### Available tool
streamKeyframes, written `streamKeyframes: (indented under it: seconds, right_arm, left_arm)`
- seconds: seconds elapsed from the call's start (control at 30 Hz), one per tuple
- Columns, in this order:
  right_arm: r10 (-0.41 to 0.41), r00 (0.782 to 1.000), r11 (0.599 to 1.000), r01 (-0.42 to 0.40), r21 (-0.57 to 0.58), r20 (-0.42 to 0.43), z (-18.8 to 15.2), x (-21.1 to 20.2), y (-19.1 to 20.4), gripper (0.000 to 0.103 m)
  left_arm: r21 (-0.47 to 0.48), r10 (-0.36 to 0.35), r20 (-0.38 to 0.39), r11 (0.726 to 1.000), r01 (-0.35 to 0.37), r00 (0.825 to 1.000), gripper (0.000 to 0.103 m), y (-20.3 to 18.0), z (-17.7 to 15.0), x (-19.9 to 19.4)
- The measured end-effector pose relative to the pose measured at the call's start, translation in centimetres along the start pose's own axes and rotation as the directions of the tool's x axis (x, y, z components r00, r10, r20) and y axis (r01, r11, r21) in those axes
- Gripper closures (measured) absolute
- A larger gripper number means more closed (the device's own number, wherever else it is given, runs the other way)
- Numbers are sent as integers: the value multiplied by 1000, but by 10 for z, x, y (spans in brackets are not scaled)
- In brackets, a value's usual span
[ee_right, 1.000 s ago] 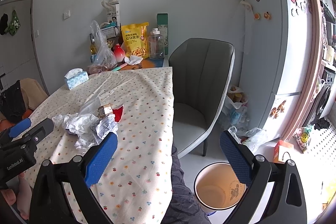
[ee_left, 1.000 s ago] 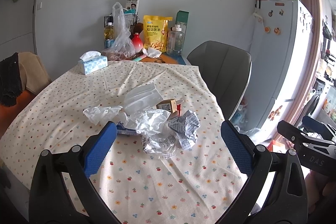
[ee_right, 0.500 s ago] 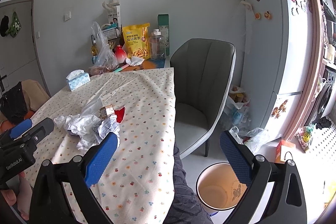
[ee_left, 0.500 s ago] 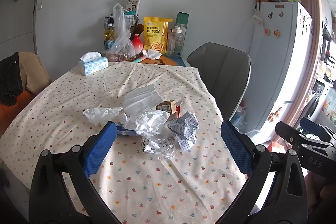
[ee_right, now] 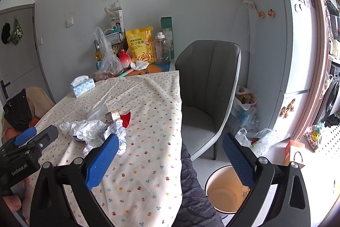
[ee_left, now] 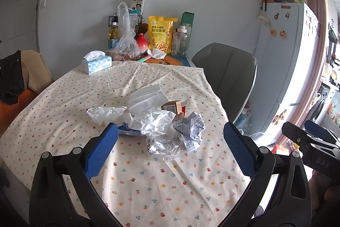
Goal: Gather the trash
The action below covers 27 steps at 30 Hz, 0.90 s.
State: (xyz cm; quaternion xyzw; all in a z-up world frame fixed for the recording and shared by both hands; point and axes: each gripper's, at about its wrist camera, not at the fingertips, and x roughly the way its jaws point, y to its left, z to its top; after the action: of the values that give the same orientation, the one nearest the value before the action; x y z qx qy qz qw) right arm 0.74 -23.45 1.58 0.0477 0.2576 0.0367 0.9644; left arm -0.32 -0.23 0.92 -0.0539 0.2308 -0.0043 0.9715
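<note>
Heap of crumpled white plastic and printed paper trash (ee_left: 161, 122): mid-table on dotted cloth, untouched. White round bin (ee_right: 225, 190): floor, empty. Left gripper (ee_left: 170, 142), right gripper (ee_right: 167, 154): jaws wide, holding nothing.

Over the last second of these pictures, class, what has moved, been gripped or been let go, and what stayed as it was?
Almost nothing changed. Both views shift only slightly, so each hand-held gripper barely drifted. The left hand-held gripper is open and empty as before, facing the trash pile; the right hand-held gripper is likewise open and empty, above the bin. Nothing was gripped or released. The pile, tissue box and chair stayed put.
</note>
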Motion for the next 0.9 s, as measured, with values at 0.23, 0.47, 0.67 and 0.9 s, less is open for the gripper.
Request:
streamKeyframes:
  seconds: [0.23,0.47,0.67,0.9]
  right_arm:
    - [-17,1000,999,16,39,17,7,1,-7,8]
    - [37,999,999,-37,16,32,8,0,-3,8]
    - [72,997,997,-73,2,29,7,3,0,8]
    - [142,990,990,-142,-23,4,7,15,12,8]
  left_arm:
    - [-16,-1,12,1000,1,1000,4,7,-2,-3]
    - [-28,1,8,1000,-1,1000,5,11,-2,-2]
    - [-34,12,6,999,-12,1000,5,16,-2,0]
    - [-45,25,-20,999,-26,1000,5,32,-4,8]
